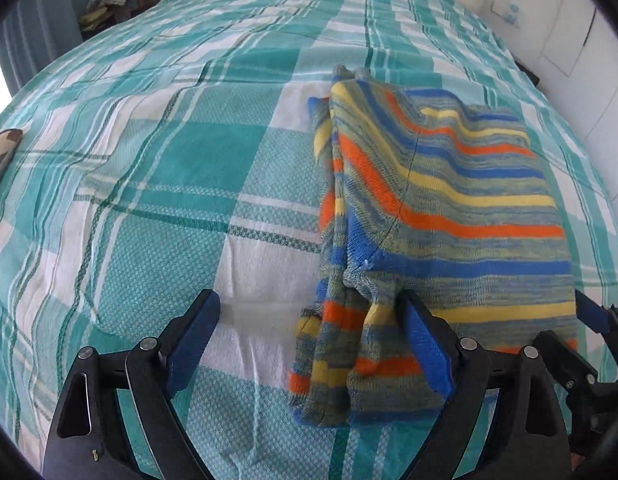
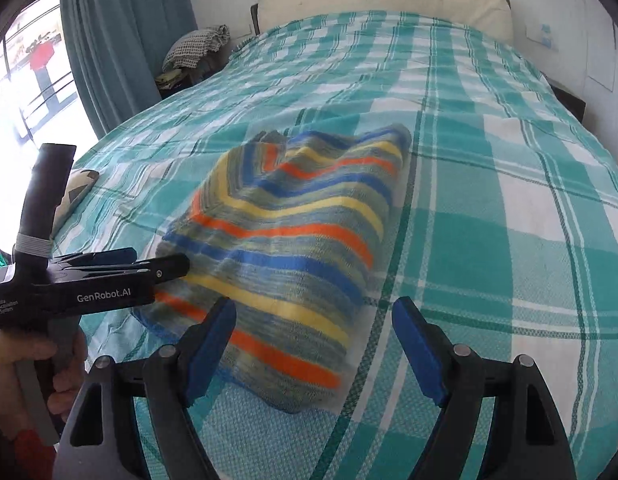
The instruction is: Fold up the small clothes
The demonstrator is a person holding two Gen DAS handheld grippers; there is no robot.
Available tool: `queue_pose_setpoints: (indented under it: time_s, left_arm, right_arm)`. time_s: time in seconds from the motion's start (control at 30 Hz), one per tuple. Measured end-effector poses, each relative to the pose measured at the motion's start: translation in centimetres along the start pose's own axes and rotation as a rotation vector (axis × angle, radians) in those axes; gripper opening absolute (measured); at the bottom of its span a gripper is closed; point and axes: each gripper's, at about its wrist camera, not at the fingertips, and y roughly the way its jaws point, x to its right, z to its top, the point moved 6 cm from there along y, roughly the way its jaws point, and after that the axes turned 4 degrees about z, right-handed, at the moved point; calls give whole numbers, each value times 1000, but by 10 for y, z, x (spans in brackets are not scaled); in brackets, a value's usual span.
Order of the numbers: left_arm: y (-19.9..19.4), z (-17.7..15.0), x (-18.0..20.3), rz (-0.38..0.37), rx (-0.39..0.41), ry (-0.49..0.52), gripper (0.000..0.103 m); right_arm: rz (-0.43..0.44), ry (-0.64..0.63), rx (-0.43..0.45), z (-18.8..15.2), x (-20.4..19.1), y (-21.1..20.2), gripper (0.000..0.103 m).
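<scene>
A striped knit garment [image 1: 449, 208] in blue, orange and yellow lies folded on the teal checked bedspread [image 1: 169, 160]. My left gripper [image 1: 307, 298] is open, and the garment's near left corner and a bunched sleeve lie between its blue pads. The pads do not press on the cloth. At the far right of the left wrist view my right gripper [image 1: 597, 314] hovers by the garment's near right edge. In the right wrist view the garment [image 2: 293, 224] is slightly blurred. My right gripper [image 2: 315, 304] is open over its near right corner. A hand holds the left gripper [image 2: 165, 268] at its near left edge.
A cream pillow [image 2: 389, 0] lies at the head of the bed. A pile of folded cloth [image 2: 197, 48] sits on a stand beside a teal curtain [image 2: 121, 20] and a bright window. A patterned cloth [image 2: 79, 188] lies at the bed's left edge. A white wall [image 1: 569, 40] runs along the right.
</scene>
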Motion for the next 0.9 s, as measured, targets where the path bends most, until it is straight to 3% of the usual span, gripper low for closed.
queue_pose_setpoints:
  time_s: [0.03, 0.07, 0.17, 0.2, 0.3, 0.37, 0.43, 0.57, 0.63, 0.7, 0.8, 0.9]
  left_arm:
    - [-3, -3, -3, -11, 5, 3, 91]
    - [-13, -7, -7, -15, 22, 4, 90]
    - [-54, -25, -22, -37, 96, 18, 92]
    - [-68, -33, -30, -38, 122, 13, 98]
    - [-89, -63, -62, -18, 189, -49, 102]
    - [-77, -84, -84, 2, 166, -117, 102]
    - [-51, -104, -99, 14, 80, -184, 102]
    - [-41, -111, -87, 79, 114, -111, 103]
    - [-40, -112, -86, 86, 128, -104, 103]
    - [-41, -114, -89, 63, 146, -120, 103]
    - [-41, -114, -89, 66, 157, -118, 103]
    - [-42, -115, -89, 70, 167, -117, 103]
  right_arm:
    - [5, 22, -82, -10, 2, 17, 80]
    - [2, 30, -93, -15, 4, 20, 80]
    - [18, 36, 23, -18, 2, -18, 80]
    - [23, 45, 71, -21, 3, -36, 80]
    - [-44, 43, 155, -47, 16, -85, 90]
    - [-126, 67, 178, -74, 34, -106, 92]
    - [-181, 133, 146, -101, 54, -110, 92]
    - [-212, 288, 117, -141, 90, -103, 92]
    - [-221, 284, 149, -144, 91, -104, 94]
    - [-235, 256, 122, -143, 89, -95, 102]
    - [-276, 218, 99, -144, 86, -86, 103]
    - [-263, 224, 115, -146, 87, -89, 103]
